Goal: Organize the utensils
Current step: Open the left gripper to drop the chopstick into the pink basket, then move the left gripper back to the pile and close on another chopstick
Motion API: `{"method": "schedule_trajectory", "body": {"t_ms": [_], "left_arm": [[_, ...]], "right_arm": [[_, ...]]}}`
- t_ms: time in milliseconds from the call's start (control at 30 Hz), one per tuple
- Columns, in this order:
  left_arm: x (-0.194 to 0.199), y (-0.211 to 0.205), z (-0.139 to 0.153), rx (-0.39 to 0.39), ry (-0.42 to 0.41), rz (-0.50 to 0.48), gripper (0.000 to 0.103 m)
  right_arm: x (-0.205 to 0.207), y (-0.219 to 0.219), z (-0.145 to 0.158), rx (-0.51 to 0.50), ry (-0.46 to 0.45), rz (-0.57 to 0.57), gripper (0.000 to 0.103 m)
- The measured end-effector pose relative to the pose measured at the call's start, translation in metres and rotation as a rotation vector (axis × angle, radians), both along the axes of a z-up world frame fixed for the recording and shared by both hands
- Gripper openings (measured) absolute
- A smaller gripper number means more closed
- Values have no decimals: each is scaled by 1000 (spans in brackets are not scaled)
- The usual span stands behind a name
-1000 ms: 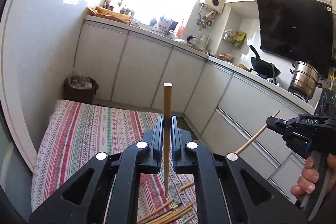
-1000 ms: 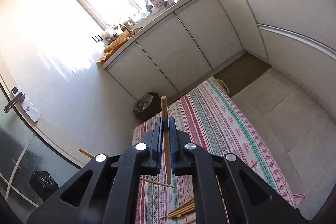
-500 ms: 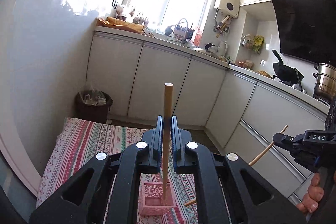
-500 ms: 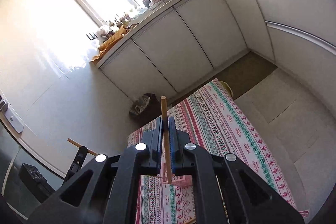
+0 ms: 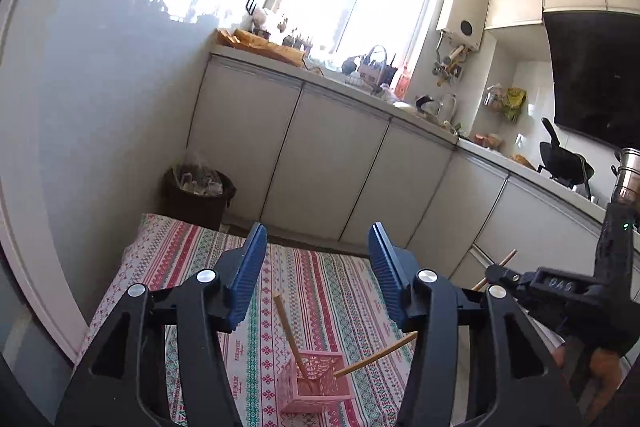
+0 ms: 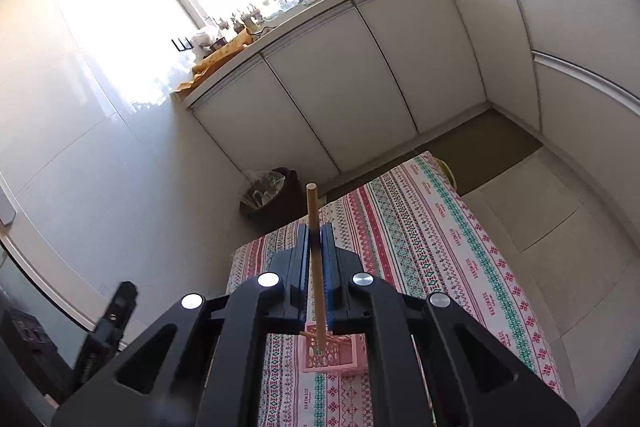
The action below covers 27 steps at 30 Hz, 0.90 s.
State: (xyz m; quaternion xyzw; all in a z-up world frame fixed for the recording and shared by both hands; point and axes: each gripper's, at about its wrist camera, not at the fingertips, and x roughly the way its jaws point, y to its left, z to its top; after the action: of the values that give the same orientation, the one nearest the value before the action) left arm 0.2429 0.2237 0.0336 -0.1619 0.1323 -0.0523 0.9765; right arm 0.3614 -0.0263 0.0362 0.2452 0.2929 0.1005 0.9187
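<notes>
Two grippers noted. Left gripper (image 5: 318,275): jaws spread wide, holding nothing, poised above the small pink perforated plastic basket (image 5: 316,381). Right gripper (image 6: 316,259): jaws pressed on a thin round wooden chopstick (image 6: 314,247), held upright, lower tip reaching down to the basket (image 6: 332,353) rim; whether inside it, cannot tell. One more wooden chopstick (image 5: 289,333) standing in the basket, leaning toward the basket's far-left side. Basket resting on the striped red-and-green patterned cloth (image 5: 320,287). Step in hand, judged: depositing chopsticks one by one into the basket. Next move, judged: lower the held chopstick into the basket mouth, then part the right jaws; risk of tipping the light basket.
</notes>
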Motion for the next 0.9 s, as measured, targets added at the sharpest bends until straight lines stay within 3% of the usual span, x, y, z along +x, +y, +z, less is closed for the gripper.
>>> {"method": "schedule_trajectory", "body": {"t_ms": [100,233,300,367,600,667,700,767,900], "left_arm": [[-9,3,9,1,-31,1,50],[-8,3,7,15,-12,6,55],[-6,4,6,17,5,10,56],[-6,3,6,28,11,14,60],[-2,-13,0,88,78,13,77],[-1,-21,-2,115,104,15,84],[-2,-25,-3,134,118,22,93],[-4,-34,-4,181,137,32,96],[-7,-49,-9,252,186,25,96]], "right_arm": [[11,17,-10,-31,35,26,7],[22,29,-29,-28,101,38,12],[20,28,-31,-27,105,27,18],[15,21,-29,-21,97,6,35],[-8,-3,-21,-7,72,-51,49],[-19,-9,-20,-20,56,-82,61],[-25,-12,-20,-20,49,-97,65],[-37,-19,-20,-8,40,-130,81],[-59,-25,-19,-61,25,-169,84]]}}
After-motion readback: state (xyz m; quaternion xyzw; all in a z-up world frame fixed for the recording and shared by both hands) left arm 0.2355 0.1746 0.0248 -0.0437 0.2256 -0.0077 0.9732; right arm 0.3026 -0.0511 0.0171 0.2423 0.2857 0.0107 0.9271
